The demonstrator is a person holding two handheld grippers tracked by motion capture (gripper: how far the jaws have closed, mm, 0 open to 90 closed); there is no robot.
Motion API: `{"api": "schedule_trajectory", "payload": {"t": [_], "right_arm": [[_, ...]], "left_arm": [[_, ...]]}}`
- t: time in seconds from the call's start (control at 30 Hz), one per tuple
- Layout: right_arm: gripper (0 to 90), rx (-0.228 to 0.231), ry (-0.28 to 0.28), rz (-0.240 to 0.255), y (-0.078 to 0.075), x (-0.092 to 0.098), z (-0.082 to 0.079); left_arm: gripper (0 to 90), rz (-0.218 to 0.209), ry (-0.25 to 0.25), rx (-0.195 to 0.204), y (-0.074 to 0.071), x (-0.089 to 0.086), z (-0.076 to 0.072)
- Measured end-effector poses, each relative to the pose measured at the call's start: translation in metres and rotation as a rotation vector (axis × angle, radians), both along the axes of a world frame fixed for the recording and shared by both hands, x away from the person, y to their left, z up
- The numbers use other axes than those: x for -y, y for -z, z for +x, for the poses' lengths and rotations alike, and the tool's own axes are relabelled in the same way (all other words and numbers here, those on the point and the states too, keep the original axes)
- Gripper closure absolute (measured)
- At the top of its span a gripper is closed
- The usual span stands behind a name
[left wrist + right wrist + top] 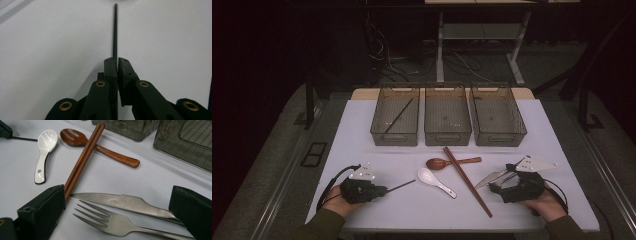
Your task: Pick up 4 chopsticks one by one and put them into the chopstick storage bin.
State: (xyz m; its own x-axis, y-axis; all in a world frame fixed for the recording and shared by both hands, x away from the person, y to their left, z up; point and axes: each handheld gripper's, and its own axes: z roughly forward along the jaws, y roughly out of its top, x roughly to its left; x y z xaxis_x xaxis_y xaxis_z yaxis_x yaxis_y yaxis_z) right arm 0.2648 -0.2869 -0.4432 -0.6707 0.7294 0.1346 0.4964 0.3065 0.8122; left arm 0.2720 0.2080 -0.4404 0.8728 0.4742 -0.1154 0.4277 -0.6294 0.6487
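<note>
My left gripper [384, 190] rests on the white table [362, 150] at the front left, shut on one end of a thin black chopstick [402, 186]. In the left gripper view the chopstick [115, 32] runs straight ahead from between the closed pads of the left gripper [117, 61]. At the front right, my right gripper [498, 184] is open. In the right gripper view the jaws of the right gripper [117, 207] stand wide apart on either side of a steel knife [120, 201] and fork [110, 222], which lie on the table untouched.
A pair of brown wooden chopsticks [467, 180] lies diagonally across a wooden spoon [447, 162], with a white ceramic spoon [434, 181] beside them. Three smoky clear bins [447, 135] stand in a row at the back. The left bin [382, 131] holds another black chopstick [398, 117].
</note>
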Motion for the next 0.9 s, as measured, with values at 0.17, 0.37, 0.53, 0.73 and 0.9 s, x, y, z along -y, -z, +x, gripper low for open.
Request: {"api": "schedule_trajectory", "payload": {"t": [0.17, 0.37, 0.53, 0.73, 0.9], "right_arm": [[0.5, 0.000, -0.002, 0.001, 0.000, 0.000, 0.000], [0.5, 0.000, -0.002, 0.001, 0.000, 0.000, 0.000], [0.5, 0.000, -0.001, 0.000, 0.000, 0.000, 0.001], [0.5, -0.004, 0.003, 0.000, 0.000, 0.000, 0.001], [0.5, -0.003, 0.000, -0.001, 0.001, 0.000, 0.001]], "left_arm": [[85.2, -0.001, -0.006, -0.007, 0.000, 0.000, 0.001], [85.5, 0.007, -0.025, 0.003, -0.002, 0.001, 0.004], [85.6, -0.011, -0.057, 0.008, -0.005, 0.000, 0.005], [85.6, -0.035, -0.079, 0.027, -0.013, 0.002, 0.009], [85.6, -0.057, -0.094, 0.036, -0.020, 0.003, 0.012]]}}
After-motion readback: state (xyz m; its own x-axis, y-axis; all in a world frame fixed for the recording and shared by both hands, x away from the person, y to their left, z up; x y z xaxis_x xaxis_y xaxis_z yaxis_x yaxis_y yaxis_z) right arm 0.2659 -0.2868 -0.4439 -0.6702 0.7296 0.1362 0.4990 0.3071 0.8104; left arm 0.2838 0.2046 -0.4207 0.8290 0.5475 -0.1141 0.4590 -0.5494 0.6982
